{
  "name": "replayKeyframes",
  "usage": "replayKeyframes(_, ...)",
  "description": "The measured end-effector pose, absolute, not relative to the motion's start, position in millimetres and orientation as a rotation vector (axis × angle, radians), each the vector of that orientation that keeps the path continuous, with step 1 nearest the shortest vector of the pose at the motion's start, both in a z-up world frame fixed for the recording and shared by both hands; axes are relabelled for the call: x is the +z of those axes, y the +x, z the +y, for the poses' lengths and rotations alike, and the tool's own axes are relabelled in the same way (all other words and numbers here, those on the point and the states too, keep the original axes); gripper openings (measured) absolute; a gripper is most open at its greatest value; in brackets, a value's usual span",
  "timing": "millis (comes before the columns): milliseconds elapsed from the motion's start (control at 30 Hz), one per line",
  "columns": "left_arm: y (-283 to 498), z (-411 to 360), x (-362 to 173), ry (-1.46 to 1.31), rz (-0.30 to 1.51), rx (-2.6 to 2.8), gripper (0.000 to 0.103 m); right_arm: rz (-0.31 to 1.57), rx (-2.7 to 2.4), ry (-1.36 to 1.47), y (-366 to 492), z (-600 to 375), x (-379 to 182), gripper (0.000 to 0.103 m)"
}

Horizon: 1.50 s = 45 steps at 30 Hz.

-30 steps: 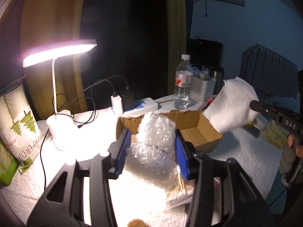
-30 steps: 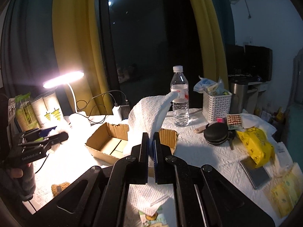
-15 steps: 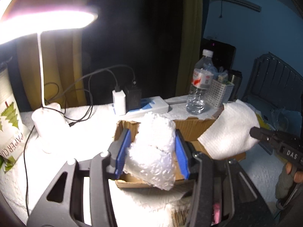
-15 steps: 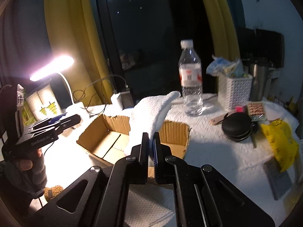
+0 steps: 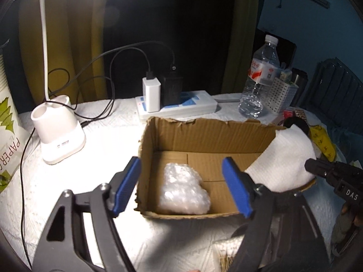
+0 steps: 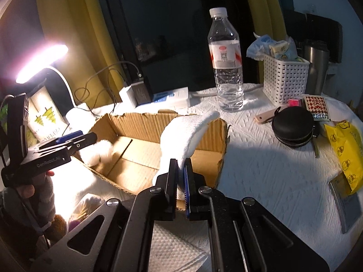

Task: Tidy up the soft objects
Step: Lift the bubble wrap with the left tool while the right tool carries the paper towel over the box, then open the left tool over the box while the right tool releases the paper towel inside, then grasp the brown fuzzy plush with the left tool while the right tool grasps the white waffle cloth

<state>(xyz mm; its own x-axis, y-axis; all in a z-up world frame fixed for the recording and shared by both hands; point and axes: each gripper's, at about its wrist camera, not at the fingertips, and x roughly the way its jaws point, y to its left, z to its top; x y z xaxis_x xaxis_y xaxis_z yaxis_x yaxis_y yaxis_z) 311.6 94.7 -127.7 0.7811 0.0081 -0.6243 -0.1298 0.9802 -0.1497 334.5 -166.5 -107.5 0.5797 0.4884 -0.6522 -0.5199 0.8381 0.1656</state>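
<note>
Inside the open brown cardboard box (image 5: 204,140), the crumpled clear bubble-wrap wad (image 5: 183,190) had just been released by the widening left gripper (image 5: 181,188), while the folded white towel (image 6: 183,133) was kept pinched over the box by the right gripper (image 6: 180,181), probably to be dropped next.

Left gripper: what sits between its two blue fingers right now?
In the left wrist view the left gripper, jaws just opened, frames the bubble wrap lying free on the floor of the cardboard box; neither pad touches it.

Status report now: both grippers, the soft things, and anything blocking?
Left gripper just opened, empty. Bubble wrap lies in cardboard box. Right gripper shut on white towel, over box rim. Nothing blocking.
</note>
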Motion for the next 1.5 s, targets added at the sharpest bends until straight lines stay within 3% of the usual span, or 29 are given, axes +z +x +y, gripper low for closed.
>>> replayKeyframes(200,299.5,97.8,-119.5,-0.197,0.646,0.078,0.075,0.75,0.568,-0.066,328.1,-163.5,-104.5,0.031)
replayKeyframes(1000,225.9,90.1,-106.6,-0.201,0.603,0.047,0.075,0.712,0.552,-0.071,261.5,-177.5,-91.2,0.044)
replayKeyframes(1200,208.6,87.3,-115.9,-0.194,0.631,0.059,0.075,0.74,0.549,-0.063,254.2,-182.8,-102.3,0.05)
replayKeyframes(1500,170.5,94.4,-147.6,-0.206,0.728,0.119,0.075,0.781,0.555,-0.048,252.4,-185.9,-118.8,0.052)
